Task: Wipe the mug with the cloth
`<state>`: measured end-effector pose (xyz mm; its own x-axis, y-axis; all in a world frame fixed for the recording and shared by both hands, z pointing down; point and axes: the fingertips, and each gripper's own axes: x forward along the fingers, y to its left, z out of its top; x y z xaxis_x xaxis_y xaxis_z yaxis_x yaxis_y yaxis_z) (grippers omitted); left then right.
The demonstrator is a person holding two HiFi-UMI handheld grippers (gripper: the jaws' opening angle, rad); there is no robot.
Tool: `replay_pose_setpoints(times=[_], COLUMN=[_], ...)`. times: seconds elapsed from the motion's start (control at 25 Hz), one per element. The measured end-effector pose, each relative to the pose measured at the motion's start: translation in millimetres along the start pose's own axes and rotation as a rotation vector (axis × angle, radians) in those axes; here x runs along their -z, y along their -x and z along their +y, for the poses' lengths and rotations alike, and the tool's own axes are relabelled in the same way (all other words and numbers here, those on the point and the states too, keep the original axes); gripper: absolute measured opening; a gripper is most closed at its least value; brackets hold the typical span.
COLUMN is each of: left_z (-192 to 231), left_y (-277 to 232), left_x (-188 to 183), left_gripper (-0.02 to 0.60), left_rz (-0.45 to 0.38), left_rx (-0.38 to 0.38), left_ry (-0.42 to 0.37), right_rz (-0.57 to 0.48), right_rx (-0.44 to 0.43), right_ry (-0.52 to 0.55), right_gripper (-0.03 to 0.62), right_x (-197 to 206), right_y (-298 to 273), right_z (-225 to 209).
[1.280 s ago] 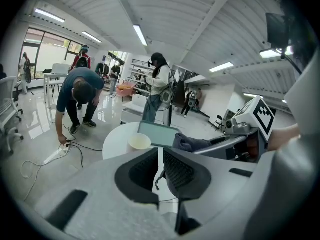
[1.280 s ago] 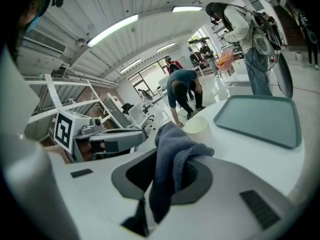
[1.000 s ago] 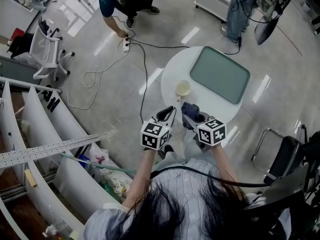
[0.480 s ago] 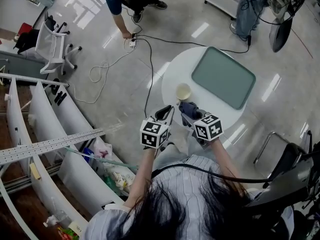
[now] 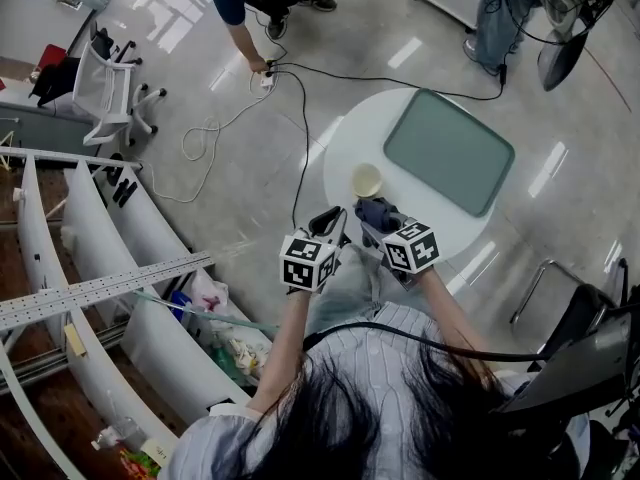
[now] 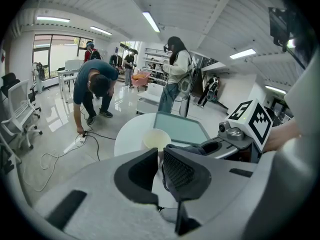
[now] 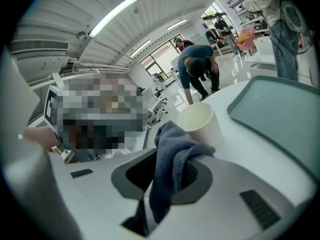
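Glossy grey floor with trailing cables surrounds the round white table [image 5: 343, 153], where the cream mug [image 5: 366, 180] stands upright near the edge on our side, beside a green tray [image 5: 448, 151]. From the head view, compared with a second ago, the right gripper [image 5: 374, 224] has crept forward, so the blue-grey cloth [image 5: 375, 211] that it carries now sits just short of the mug and no longer well back from it. The left gripper [image 5: 333, 226] has hardly shifted and hangs off the table's edge. In the left gripper view, its jaws are drawn nearly together with only a slit between them and nothing held, and the mug shows beyond them, untouched. In the right gripper view, the jaws are clamped on the cloth, which bunches up above them and droops toward the mug's near wall; we cannot tell whether the two touch. We judge that the approach is almost done and the wiping itself has not begun. With nothing steadying the light mug, the first stroke may push it away unless the left gripper comes in to brace it.
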<state>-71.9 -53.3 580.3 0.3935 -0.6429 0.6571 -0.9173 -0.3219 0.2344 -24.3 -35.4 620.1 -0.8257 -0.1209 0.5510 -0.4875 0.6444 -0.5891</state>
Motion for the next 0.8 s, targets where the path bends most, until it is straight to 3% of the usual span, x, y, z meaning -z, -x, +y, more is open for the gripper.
replay_pose_setpoints(times=[0.2,0.6,0.8], left_z=[8,-8,-9], left_y=[-14,-46,-50], left_x=[-4,0,4], left_gripper=[0.043,0.044,0.046], left_rz=[0.044,0.196,0.243], left_rx=[0.060,0.226,0.277], left_ry=[-0.084,-0.404,-0.502], right_rz=[0.012,0.015,0.009], right_rx=[0.010,0.038,0.065], right_ry=[-0.029,-0.066,-0.076], right_gripper=[0.080,0.080,0.080], right_x=[0,2,3], right_y=[-9,-10,-9], right_z=[-8,-13,-16])
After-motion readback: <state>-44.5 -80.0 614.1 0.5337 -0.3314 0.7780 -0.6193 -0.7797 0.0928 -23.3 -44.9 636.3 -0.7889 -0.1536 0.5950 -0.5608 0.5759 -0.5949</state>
